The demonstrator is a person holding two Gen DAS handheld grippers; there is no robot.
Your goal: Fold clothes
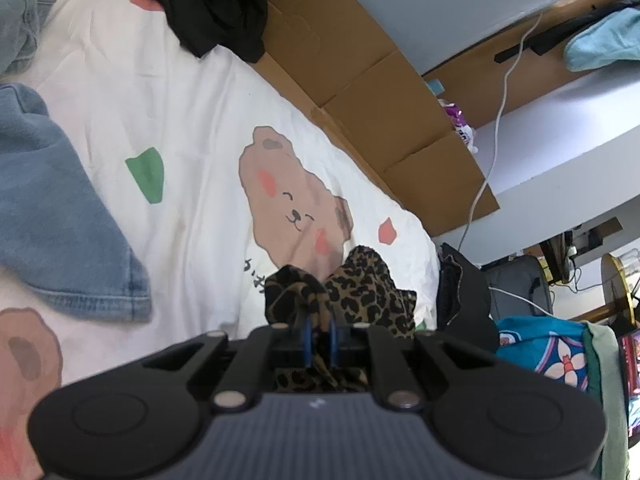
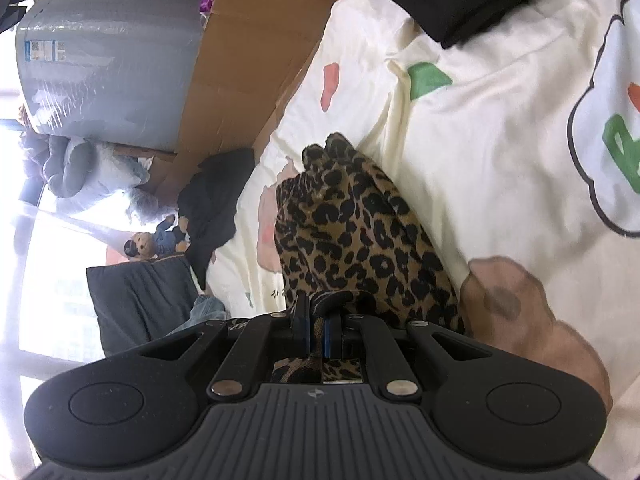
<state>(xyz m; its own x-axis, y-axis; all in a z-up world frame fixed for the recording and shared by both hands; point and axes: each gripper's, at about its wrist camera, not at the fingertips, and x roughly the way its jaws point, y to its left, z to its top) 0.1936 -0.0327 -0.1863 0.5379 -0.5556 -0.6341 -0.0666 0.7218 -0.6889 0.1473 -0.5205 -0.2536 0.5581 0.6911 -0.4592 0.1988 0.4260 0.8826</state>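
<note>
- The left gripper is pinching a bunched fold of the leopard-print garment between its two blue-padded fingers, the jaws nearly closed with only cloth between them.
- The right gripper is likewise clamping a gathered edge of the leopard-print garment, its jaws almost together on the fabric.
- One leopard-print piece is showing in each view; I cannot tell whether both grippers are gripping the same item.
- The fabric is tan with black spots, thin and crumpled, rising from the jaws at lower centre and trailing up over the bedsheet.
- Both grippers are pointing forward, tilted down over the bed.
- The sheet is cream with bear and green patch prints.
- One pair of jeans is lying at middle left of the left view, and one black garment at upper centre.
- Flattened cardboard is standing along the bed's far edge.
</note>
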